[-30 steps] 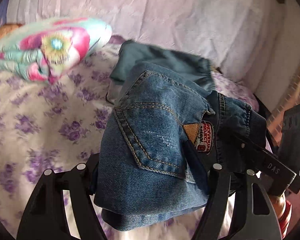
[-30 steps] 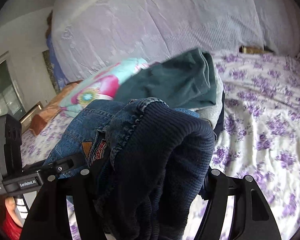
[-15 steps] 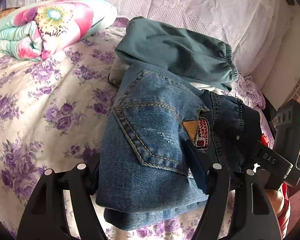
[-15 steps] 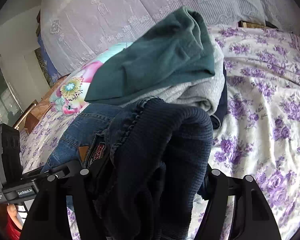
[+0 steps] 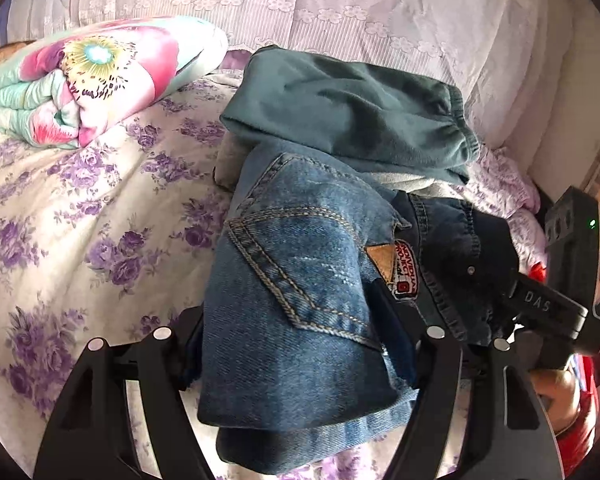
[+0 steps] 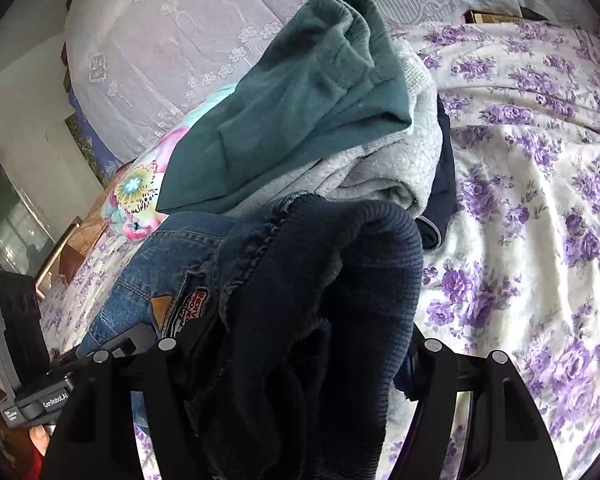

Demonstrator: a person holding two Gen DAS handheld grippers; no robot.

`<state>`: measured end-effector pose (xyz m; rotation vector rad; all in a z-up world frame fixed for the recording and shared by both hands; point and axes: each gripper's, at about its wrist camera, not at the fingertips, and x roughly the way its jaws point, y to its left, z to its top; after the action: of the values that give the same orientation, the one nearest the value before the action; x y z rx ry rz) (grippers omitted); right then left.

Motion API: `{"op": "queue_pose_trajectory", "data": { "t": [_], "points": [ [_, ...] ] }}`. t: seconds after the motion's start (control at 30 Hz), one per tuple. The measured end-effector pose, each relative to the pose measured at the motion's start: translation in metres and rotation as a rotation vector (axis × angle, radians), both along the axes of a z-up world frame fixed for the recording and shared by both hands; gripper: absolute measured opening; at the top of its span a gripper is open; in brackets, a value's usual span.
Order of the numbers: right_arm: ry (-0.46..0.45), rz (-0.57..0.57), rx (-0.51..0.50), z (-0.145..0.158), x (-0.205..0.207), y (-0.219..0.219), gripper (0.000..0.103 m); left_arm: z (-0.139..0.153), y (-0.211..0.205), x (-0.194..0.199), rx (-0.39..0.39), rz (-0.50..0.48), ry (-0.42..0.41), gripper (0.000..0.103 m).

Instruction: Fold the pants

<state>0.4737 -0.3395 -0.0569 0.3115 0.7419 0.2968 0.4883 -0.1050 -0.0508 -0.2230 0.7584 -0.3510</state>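
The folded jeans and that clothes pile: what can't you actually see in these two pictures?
- Left wrist view: the jeans hide the left gripper pads; its jaws are opening.
- Right wrist view: the dark ribbed waistband covers the right gripper fingertips.
- Both views: the green pants cover most of the grey garment.
- The patch lettering is too small.

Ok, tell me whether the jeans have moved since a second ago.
Yes. The jeans have come down toward the floral sheet and now lie closer to the green pants, which fill more of the view.

Folded jeans (image 6: 300, 320) between right tongs (image 6: 300, 360)
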Motion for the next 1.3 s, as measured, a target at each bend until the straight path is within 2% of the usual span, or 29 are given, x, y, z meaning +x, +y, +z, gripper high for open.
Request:
{"op": "queue_pose_trajectory", "data": {
  "t": [0.03,0.13,0.27,0.5,0.6,0.73,0.83,0.9,0.97,1.1,1.3],
  "points": [
    [0.001,0.005,-0.013,-0.002,0.001,0.000,0.076,-0.002,0.000,0.002,0.008,0.000,0.008,0.076],
    [0.006,-0.035,-0.036,-0.008,0.002,-0.005,0.099,-0.005,0.000,0.002,0.045,0.017,0.013,0.088],
    [0.003,-0.046,-0.001,-0.008,-0.002,-0.011,0.099,-0.004,-0.005,-0.002,0.114,0.037,-0.023,0.094],
    [-0.092,-0.133,-0.132,0.011,-0.038,-0.010,0.099,0.003,-0.008,-0.013,0.189,0.048,-0.093,0.096],
    [-0.118,-0.194,-0.155,0.016,-0.051,-0.014,0.099,0.007,-0.008,-0.017,0.215,0.062,-0.122,0.095],
    [-0.225,-0.344,-0.180,0.027,-0.078,-0.022,0.099,0.014,-0.007,-0.027,0.249,0.084,-0.182,0.095],
    [-0.313,-0.378,-0.205,0.036,-0.097,-0.016,0.099,0.018,-0.008,-0.034,0.267,0.092,-0.214,0.096],
    [-0.346,-0.390,-0.257,0.038,-0.107,-0.009,0.099,0.020,-0.007,-0.037,0.279,0.098,-0.227,0.096],
    [-0.308,-0.369,-0.304,0.033,-0.105,-0.001,0.099,0.021,-0.006,-0.040,0.285,0.103,-0.237,0.097],
    [-0.128,-0.333,-0.364,0.016,-0.083,0.006,0.099,0.023,-0.003,-0.047,0.290,0.117,-0.254,0.097],
    [-0.127,-0.341,-0.321,0.011,-0.092,0.001,0.099,0.022,0.000,-0.061,0.313,0.129,-0.262,0.097]
  ]
}}
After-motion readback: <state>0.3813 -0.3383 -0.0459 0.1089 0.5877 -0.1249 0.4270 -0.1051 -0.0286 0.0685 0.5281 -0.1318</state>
